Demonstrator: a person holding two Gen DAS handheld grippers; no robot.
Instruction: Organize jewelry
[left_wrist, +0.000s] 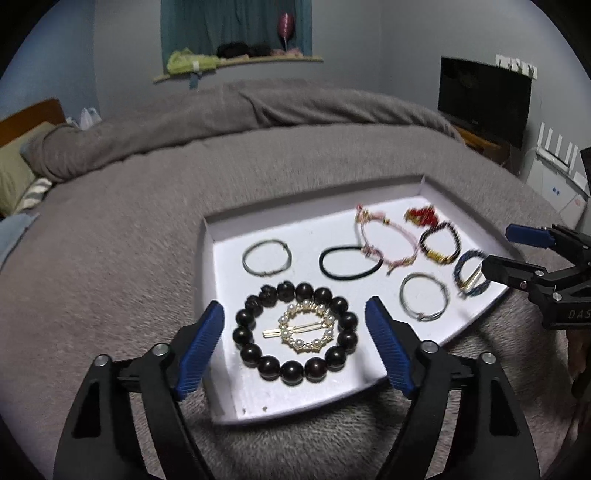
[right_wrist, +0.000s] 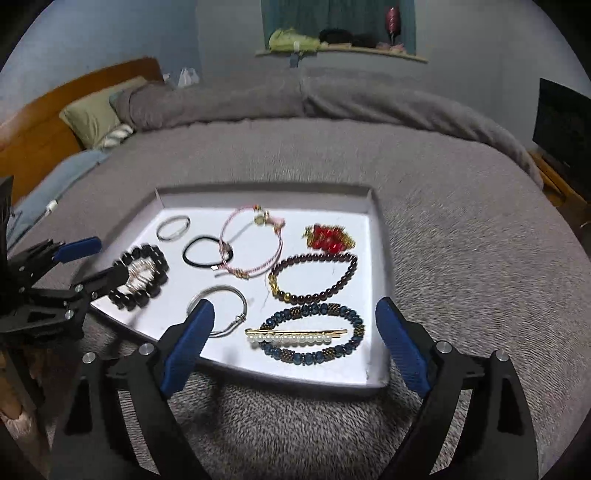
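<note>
Bedding in grey plush covers the bed (left_wrist: 147, 229), and on it sits a shallow white tray (right_wrist: 376, 236) holding the jewelry. Both claws hover at the tray's near edge with blue pads spread wide and nothing between them. The left claw (left_wrist: 295, 350) frames a dark wooden bead bracelet (left_wrist: 243, 336) lying flat in the tray's near left corner, a round gold pearl hair clip (left_wrist: 306, 328) resting inside its ring. The right claw (right_wrist: 295, 350) frames a blue beaded bracelet (right_wrist: 354, 321) at the near right, a straight pearl bar clip (right_wrist: 291, 336) laid across it. Behind that lie a maroon bead bracelet (right_wrist: 314, 258) and a red and gold trinket (right_wrist: 327, 236). A pink cord bracelet (right_wrist: 251, 243) overlaps a black hair tie (right_wrist: 195, 254) at mid-tray, with two thin silver bangles (right_wrist: 173, 227) apart from each other on the left side.
</note>
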